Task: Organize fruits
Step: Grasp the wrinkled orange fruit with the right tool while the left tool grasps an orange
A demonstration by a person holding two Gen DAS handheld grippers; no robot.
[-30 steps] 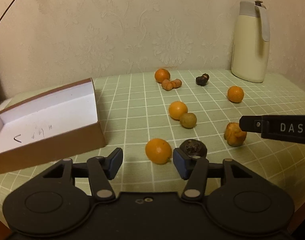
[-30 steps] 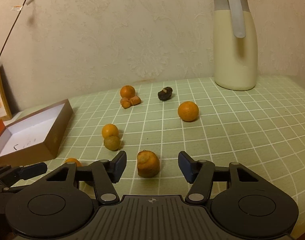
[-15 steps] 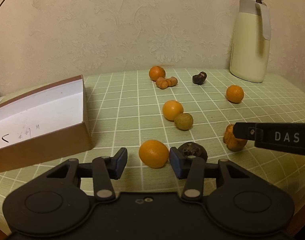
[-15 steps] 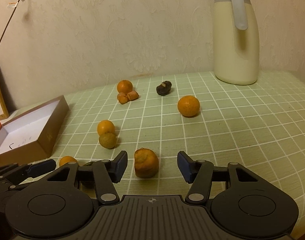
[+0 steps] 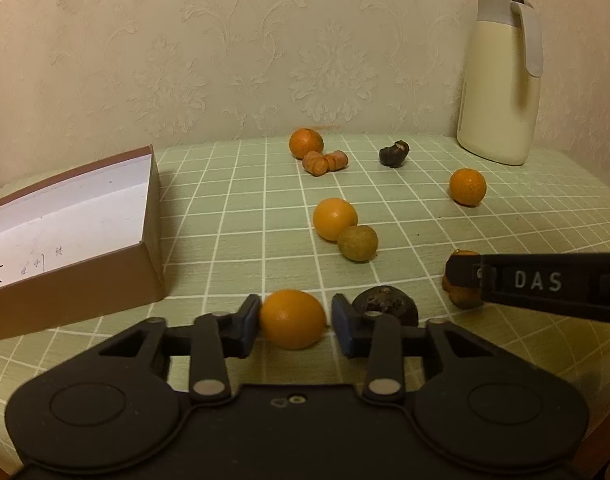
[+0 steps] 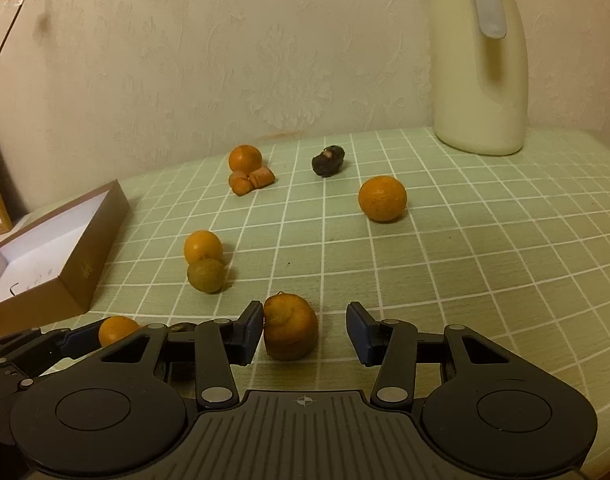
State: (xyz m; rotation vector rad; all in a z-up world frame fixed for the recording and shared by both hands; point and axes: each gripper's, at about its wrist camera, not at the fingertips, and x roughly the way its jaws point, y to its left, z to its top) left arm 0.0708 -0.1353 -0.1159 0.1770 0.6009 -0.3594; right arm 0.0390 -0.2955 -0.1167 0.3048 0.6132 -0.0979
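A smooth orange lies on the green checked tablecloth between the fingers of my left gripper. Its jaws are closing: the left pad touches the fruit and a thin gap shows at the right pad. A wrinkled orange sits between the fingers of my right gripper, whose jaws are also closing. There the left pad touches the peel and the right pad stands clearly apart. The brown box with a white, empty inside stands to the left. One right finger crosses the left wrist view.
Loose on the cloth are a dark fruit beside the left gripper, an orange against a greenish fruit, and another orange. Further back lie an orange with small pieces and a dark piece. A cream jug stands back right.
Both pairs of jaws have narrowed. The left gripper has come around the smooth orange, and the right gripper has edged forward around the wrinkled orange. No fruit has left the cloth.
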